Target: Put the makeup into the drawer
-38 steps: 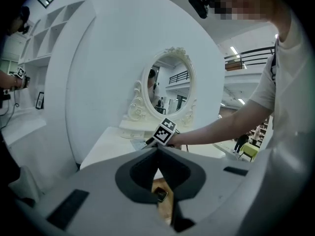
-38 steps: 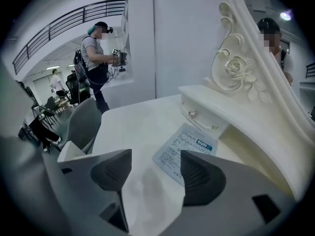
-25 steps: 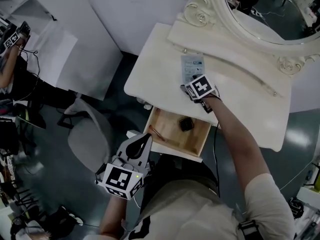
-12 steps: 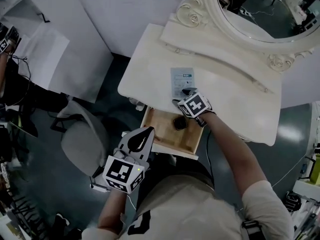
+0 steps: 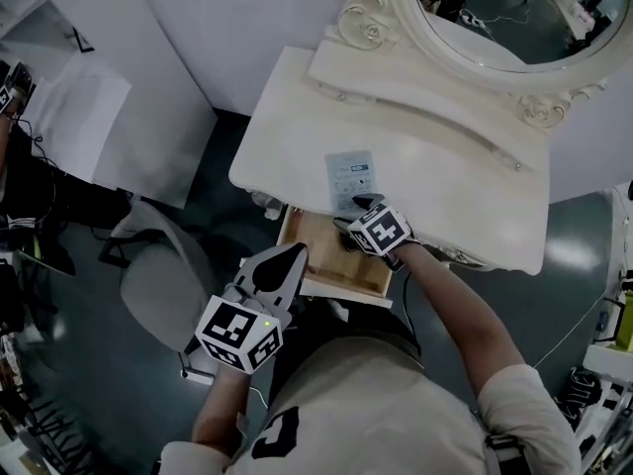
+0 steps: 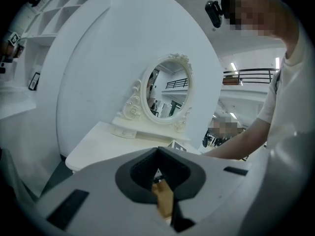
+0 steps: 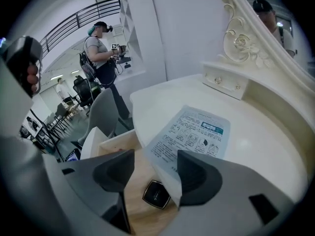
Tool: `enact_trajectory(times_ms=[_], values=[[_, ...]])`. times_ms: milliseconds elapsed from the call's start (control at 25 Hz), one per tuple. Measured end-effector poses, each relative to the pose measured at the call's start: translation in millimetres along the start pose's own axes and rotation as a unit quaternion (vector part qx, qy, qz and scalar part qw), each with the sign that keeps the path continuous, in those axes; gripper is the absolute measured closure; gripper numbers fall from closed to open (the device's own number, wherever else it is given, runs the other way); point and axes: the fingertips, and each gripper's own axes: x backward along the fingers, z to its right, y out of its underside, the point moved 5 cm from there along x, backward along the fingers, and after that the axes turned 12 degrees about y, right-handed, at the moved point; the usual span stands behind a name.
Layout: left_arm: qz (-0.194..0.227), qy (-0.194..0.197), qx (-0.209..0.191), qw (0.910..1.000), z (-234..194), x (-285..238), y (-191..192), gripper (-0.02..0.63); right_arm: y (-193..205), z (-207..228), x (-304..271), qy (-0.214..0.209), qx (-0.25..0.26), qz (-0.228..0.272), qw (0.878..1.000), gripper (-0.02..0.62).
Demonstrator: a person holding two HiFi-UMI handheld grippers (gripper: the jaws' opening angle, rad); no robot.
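Room: white walls, a dark floor, and a white bench (image 5: 465,196) with a curly-framed oval mirror (image 5: 495,18) at the back.
Drawer: the drawer (image 5: 318,253) under the bench's front edge is pulled out. Its bottom is pale wood.
Packet: a flat packet (image 5: 351,176) lies on the bench, with its near corner sticking out over the drawer. It has tiny print, little pictures and a blue label, all too small to read.
Compact: a small black square compact (image 7: 156,194) lies in the drawer.
Right gripper: the right gripper (image 7: 155,163) is over the back of the drawer. Its fingers are apart and have just been closing a little. The packet's corner pokes in between them, beside one finger, but is not squeezed.
Left gripper: the left gripper (image 6: 158,150) is by the drawer's front. Its fingers are together, with nothing in them.
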Motion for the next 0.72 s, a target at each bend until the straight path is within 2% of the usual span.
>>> enact_trajectory(times_ms=[160,240,360,520,720], values=[[0.0,0.006,-0.009,0.9999,4.0,1.8,-3.1,0.551,6.9,-11.8,8.0,-0.023,0.025,-0.011,0.999,0.308],[-0.001,0.004,-0.015,0.9999,4.6,3.3,-4.3,0.551,5.9,-13.2,15.0,-0.017,0.04,0.009,0.999,0.308],[-0.004,0.001,-0.018,0.9998,4.4,5.8,-2.4,0.551,4.1,-14.5,20.5,0.017,0.097,0.026,0.995,0.308],[-0.012,-0.005,-0.02,0.9997,3.8,8.6,3.6,0.551,-1.2,-19.2,12.6,0.082,0.202,0.022,0.976,0.308],[-0.014,-0.013,-0.037,0.9991,6.6,11.9,3.6,0.551,7.6,-20.8,-10.8,0.133,0.263,0.001,0.956,0.308]])
